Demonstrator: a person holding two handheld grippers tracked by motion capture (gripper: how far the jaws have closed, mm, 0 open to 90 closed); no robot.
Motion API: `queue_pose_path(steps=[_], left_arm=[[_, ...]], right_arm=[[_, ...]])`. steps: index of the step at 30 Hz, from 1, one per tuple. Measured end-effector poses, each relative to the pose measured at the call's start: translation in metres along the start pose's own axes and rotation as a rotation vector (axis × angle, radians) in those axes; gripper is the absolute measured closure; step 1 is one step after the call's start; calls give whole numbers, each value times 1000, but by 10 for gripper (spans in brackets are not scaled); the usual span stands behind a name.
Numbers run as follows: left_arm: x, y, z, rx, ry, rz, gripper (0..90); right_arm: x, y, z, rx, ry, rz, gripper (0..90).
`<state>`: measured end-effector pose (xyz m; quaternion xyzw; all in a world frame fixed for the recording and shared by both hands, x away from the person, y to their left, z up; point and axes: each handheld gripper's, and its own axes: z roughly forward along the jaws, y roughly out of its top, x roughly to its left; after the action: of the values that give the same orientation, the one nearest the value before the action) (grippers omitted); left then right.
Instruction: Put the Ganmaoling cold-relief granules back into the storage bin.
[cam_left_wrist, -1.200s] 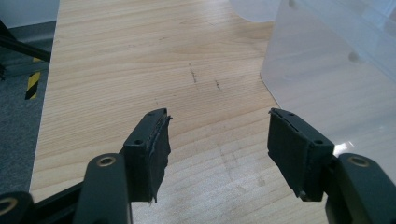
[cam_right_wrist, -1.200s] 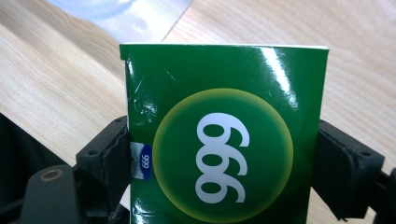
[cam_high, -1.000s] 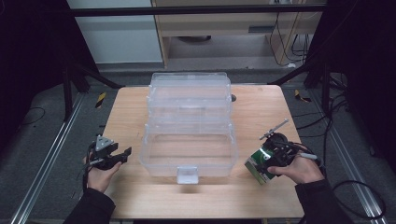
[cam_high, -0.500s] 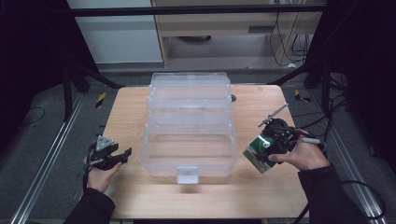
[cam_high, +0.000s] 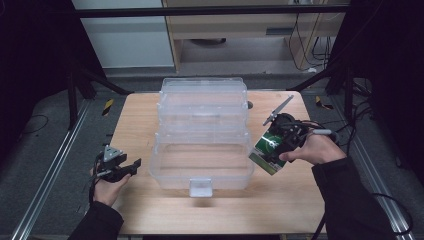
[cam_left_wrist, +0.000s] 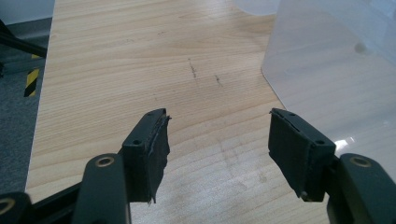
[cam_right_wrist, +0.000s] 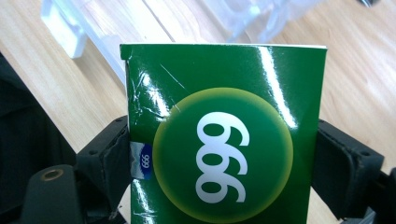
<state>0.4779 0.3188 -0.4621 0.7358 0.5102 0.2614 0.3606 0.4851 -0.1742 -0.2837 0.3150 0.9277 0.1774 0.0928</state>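
Green glossy cardboard box (cam_right_wrist: 224, 140), likely light, slippery and crushable, is pinched across its narrow sides by right tongs (cam_high: 272, 145) beside clear plastic organiser (cam_high: 202, 145); left tongs (cam_left_wrist: 219, 149) spread, empty.

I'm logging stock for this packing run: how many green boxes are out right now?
1. The green box is clamped in the right gripper, just right of the clear plastic organiser. Nothing green shows inside it.

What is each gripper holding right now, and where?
Right gripper clamps the green box across its two side faces. Left gripper is open, holding nothing.
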Motion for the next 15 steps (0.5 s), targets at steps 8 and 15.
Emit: queue_pose_path(steps=[8,15], left_arm=[[1,0,1,1,1,-2,374],[0,0,1,5,-3,1,372]], right_arm=[[0,21,6,18,51,-89,174],[5,40,9,19,91,-181,174]])
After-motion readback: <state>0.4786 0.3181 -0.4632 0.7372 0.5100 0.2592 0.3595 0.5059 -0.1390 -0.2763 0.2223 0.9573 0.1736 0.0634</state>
